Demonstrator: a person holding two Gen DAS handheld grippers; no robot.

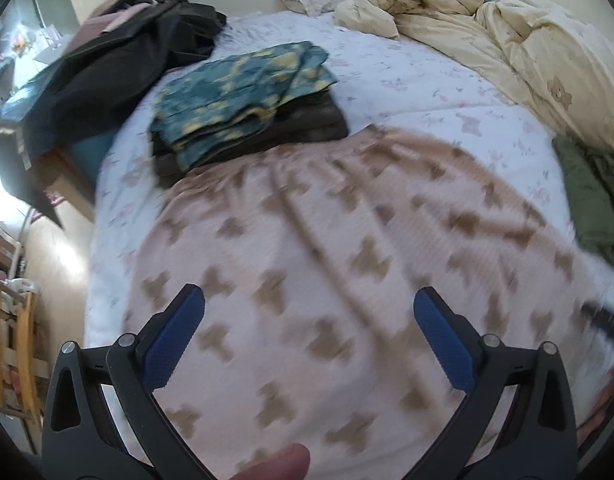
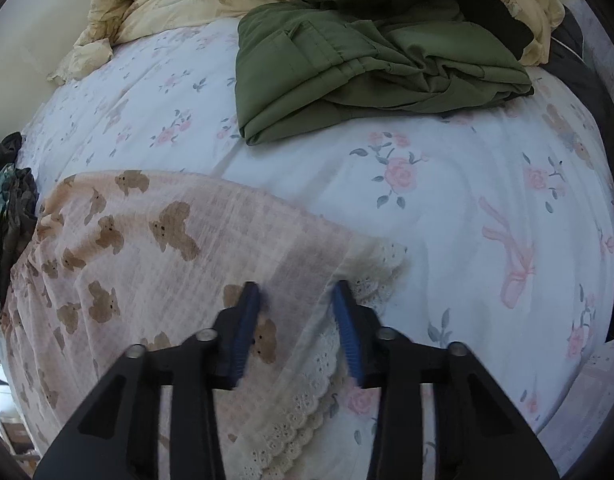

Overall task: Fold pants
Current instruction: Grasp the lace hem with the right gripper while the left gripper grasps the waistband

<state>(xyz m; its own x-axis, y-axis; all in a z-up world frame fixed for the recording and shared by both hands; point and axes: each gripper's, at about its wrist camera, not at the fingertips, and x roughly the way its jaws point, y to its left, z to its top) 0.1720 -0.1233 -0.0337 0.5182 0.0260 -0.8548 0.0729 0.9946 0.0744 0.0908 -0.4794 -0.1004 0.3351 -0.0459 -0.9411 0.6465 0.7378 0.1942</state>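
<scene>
The pants (image 2: 155,248) are pale pink waffle-weave stuff with brown teddy bears all over, plus a cream lace trim (image 2: 307,412) at the leg hem. They're lying spread out mostly flat on the bed, a few long wrinkles running through, hem end at the near right.

No readable text, labels, brands or numbers in either view.
</scene>
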